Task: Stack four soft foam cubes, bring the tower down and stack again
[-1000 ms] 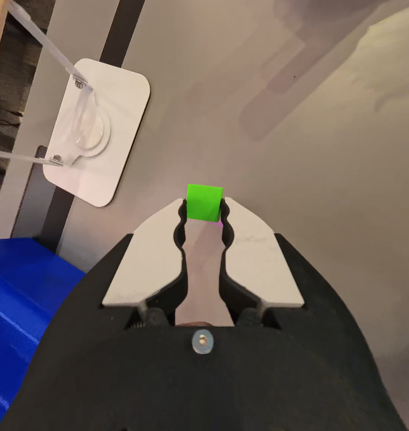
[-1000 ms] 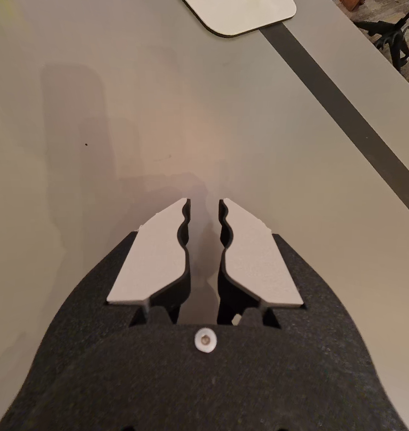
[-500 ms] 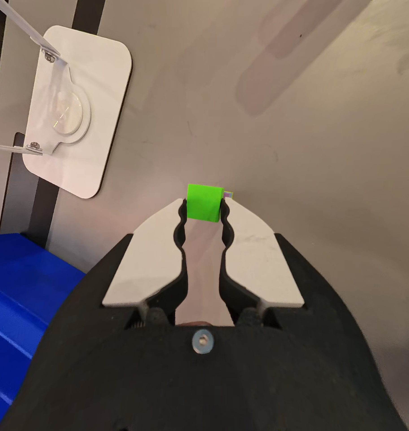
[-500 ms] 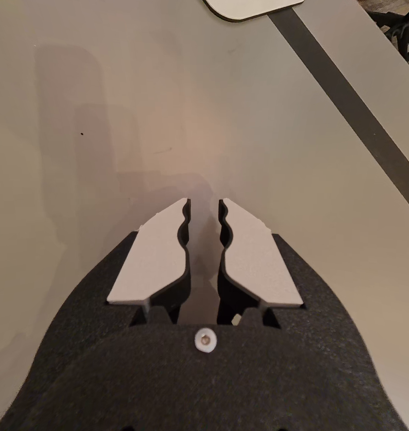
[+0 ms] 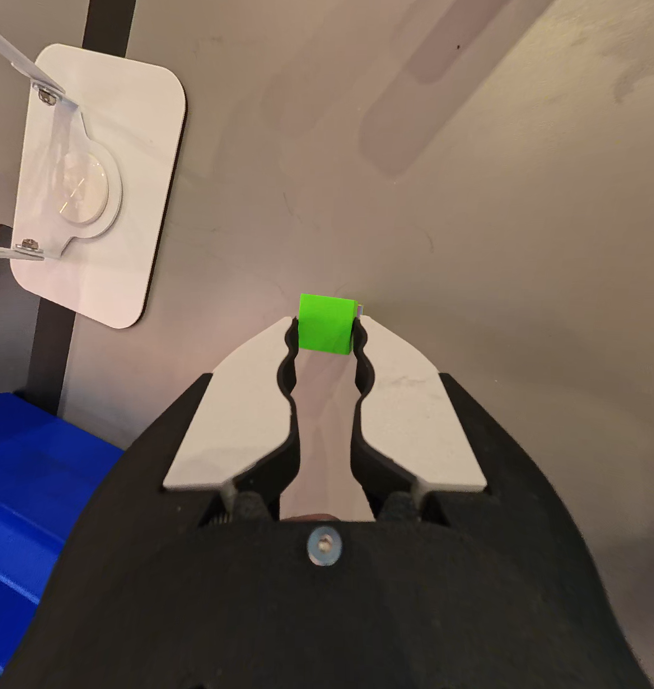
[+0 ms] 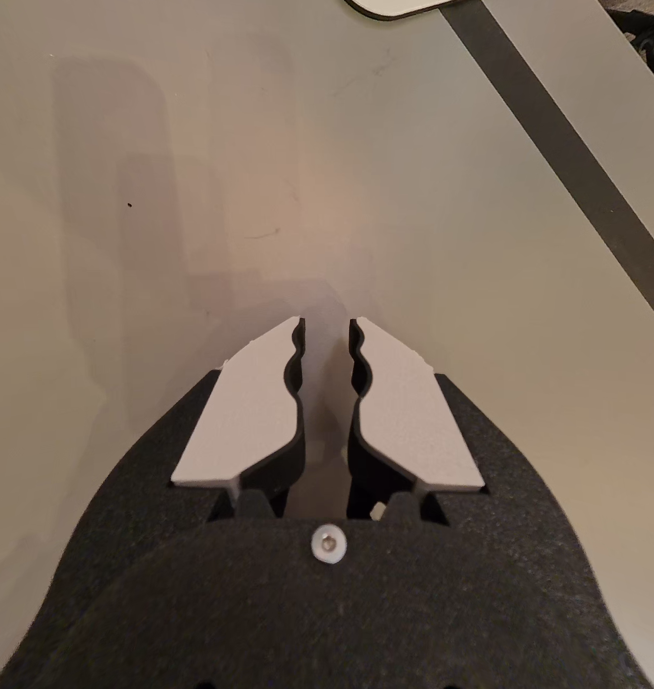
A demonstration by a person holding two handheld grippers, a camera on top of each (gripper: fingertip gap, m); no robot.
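Left gripper (image 5: 325,323) is pinching a bright green foam cube (image 5: 325,323) at its very fingertips; both black wavy pads (image 5: 290,337) are pressing against the cube's side faces, with the cube sticking out a little past the tips. A thin sliver of something pale and multicoloured (image 5: 360,310) is peeking out just behind the cube's right edge — too small to identify. Beneath the held cube the grey table (image 5: 504,261) is lying bare, with long soft shadows crossing its upper part.

Moving outward in the left wrist view: a white rounded plate (image 5: 131,186) is lying on the table to the upper left, beside a dark strip (image 5: 109,22) running along the table. A clear bracket with a round lens-like disc (image 5: 81,190) is sitting over that plate, fastened by two small screws. A blue bin (image 5: 31,503) is occupying the lower left corner, just beside the gripper body.

Right gripper (image 6: 326,325) is standing with its fingers (image 6: 258,402) parted by a narrow gap — nothing between the pads, only table surface showing through. It is pointing over bare grey table (image 6: 206,149). Farther out, the edge of a white rounded plate (image 6: 396,5) is showing at the top, and a dark strip (image 6: 564,130) is running diagonally down the right side. No other cubes are showing in either view.
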